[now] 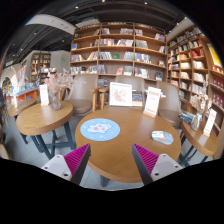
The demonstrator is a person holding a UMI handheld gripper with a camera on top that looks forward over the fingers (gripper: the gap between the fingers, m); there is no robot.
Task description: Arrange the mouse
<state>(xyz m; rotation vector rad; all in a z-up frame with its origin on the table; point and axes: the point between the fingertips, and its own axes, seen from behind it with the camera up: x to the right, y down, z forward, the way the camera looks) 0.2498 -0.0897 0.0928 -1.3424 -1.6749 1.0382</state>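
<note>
My gripper (111, 160) is held above the near edge of a round wooden table (120, 150). The fingers (72, 160) are spread wide, pink pads facing each other, nothing between them. Released, gripping nothing.

On the table, just ahead of the left finger and a little toward the middle: a round blue mat (100, 128) with a white pattern on it. I cannot tell whether anything lies on it.

Ahead of the right finger, near the table's right edge: a small pale, flat object (162, 137). It may be the mouse, but I cannot tell for sure. It sits well apart from the mat, on bare wood.

At the far side of the table, two upright sign cards: one white with a picture (121, 94), one to its right, tilted (152, 101).

Left of my table, a second round table (40, 117) with a stand-up card (44, 95) on it. Right of my table, the edge of a third table (205, 140) with items on it that I cannot make out.

Chairs (82, 93) stand beyond the tables. Behind them, tall bookshelves (120, 50) run along the back wall and down the right side, full of books.
</note>
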